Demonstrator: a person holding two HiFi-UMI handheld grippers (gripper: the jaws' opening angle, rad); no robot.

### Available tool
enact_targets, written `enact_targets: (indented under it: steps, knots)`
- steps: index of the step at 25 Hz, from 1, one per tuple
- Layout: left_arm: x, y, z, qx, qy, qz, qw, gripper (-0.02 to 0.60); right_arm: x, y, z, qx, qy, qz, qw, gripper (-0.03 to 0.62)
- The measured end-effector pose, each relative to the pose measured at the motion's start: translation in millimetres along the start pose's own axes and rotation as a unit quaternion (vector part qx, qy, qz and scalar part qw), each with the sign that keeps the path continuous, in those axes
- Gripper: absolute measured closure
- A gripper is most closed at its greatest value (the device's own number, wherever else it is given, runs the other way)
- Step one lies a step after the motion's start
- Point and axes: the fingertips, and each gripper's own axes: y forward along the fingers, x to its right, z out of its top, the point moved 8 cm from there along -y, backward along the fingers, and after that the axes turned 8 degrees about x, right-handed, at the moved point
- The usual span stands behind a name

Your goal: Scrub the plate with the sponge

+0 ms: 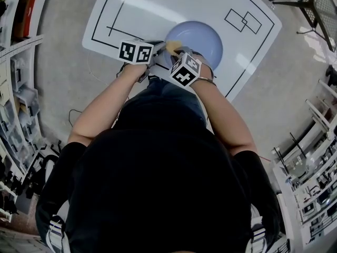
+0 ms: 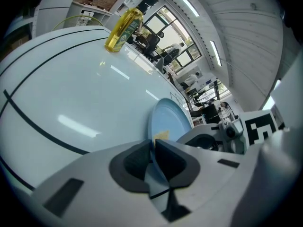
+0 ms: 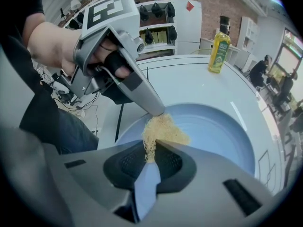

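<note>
Pale blue plate lies on the white counter, inside the black lines marked on it.

Left gripper: jaws closed on the near rim of the plate, with the thin blue edge running between the two dark pads. The person's left hand wraps the gripper's handle.

Right gripper: jaws pinched on one end of the sponge, a yellowish, fibrous pad. The rest of the sponge rests on the inner surface of the plate, near the rim on the person's side. The tip of the left gripper touches or nearly touches the sponge's upper edge; the views do not settle which.

In the head view the two grippers sit close together at the plate's near-left rim, marker cubes uppermost.

Plate contents: the sponge only, as far as the right gripper view shows. Whether the held rim is lifted off the counter cannot be told.

Bottle: clear, dark cap, holds yellow liquid. It stands upright at the far edge of the counter, well apart from the plate.
</note>
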Motion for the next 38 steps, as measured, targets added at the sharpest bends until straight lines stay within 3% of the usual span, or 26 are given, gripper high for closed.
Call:
enact_targets:
  steps: [6,16,28,38]
  knots:
    - [-1.1,-0.1,0.2,0.003,-0.001,-0.001,1.0,0.542,4.2,-13.6,-12.2,-0.006,-0.002,-0.028,1.0,0.546]
    - [0.6,-0.4,1.0,0.004,0.002,0.0,1.0,0.541,0.2,-9.6,-17.4,-0.016,-0.013,-0.028,0.999,0.546]
    - [-0.2,-0.4,0.1,0.01,-0.002,0.005,0.9999,0.543,42.4,-11.9,-9.7,-0.008,-0.002,-0.064,0.998,0.546]
    - [-0.4,-1.3,-0.8,0.015,0.001,0.01,0.9998,0.543,66.1,-36.0,-44.2,-0.037,0.025,-0.101,0.994,0.546]
